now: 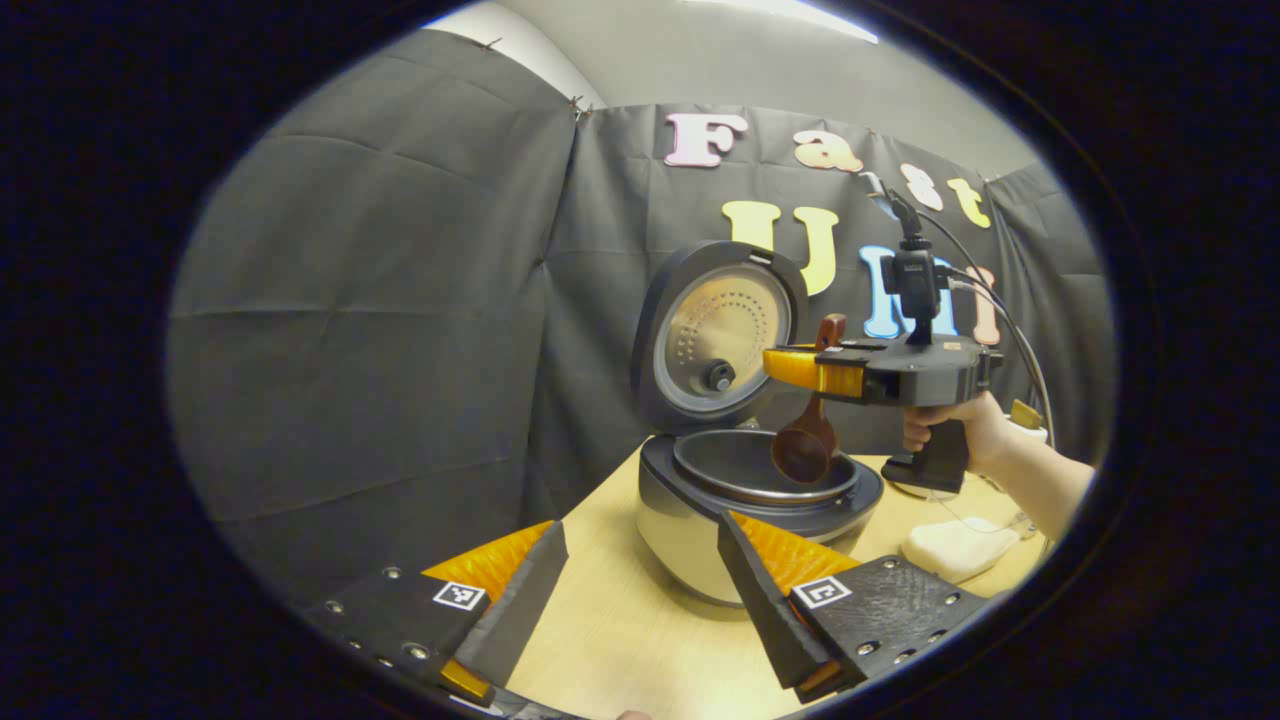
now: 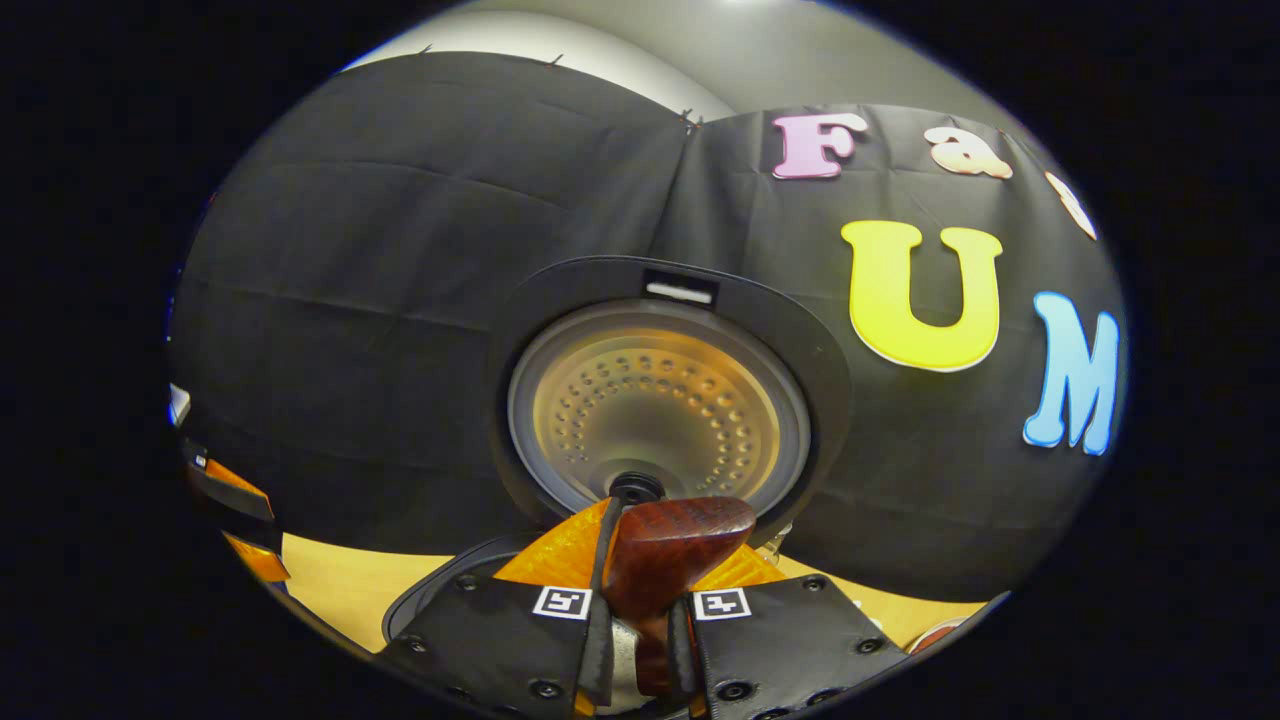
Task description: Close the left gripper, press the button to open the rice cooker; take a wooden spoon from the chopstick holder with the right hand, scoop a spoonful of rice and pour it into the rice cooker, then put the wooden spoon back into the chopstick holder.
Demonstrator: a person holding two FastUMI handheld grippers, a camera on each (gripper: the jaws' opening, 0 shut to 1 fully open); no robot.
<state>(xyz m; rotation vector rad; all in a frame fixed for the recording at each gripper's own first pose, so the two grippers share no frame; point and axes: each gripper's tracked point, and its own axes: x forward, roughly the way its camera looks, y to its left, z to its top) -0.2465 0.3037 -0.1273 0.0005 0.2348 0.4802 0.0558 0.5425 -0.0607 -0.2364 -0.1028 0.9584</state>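
Note:
The rice cooker (image 1: 700,530) stands on the wooden table with its lid (image 1: 715,335) raised upright; the inner pot (image 1: 740,465) is exposed. A hand holds my right gripper (image 1: 815,372) level above the pot, shut on the handle of the wooden spoon (image 1: 805,450). The spoon hangs with its bowl down, just over the pot's rim, and I see no rice in its hollow. In the right gripper view, my right gripper (image 2: 650,560) clamps the spoon handle (image 2: 680,540) in front of the lid (image 2: 660,410). My left gripper (image 1: 640,590) is open, low in front of the cooker, holding nothing.
A white cloth-like lump (image 1: 960,545) lies on the table (image 1: 620,630) right of the cooker, below the forearm (image 1: 1040,480). A pale container (image 1: 1028,420) stands behind the hand. The left gripper (image 2: 230,520) shows at the left edge of the right gripper view.

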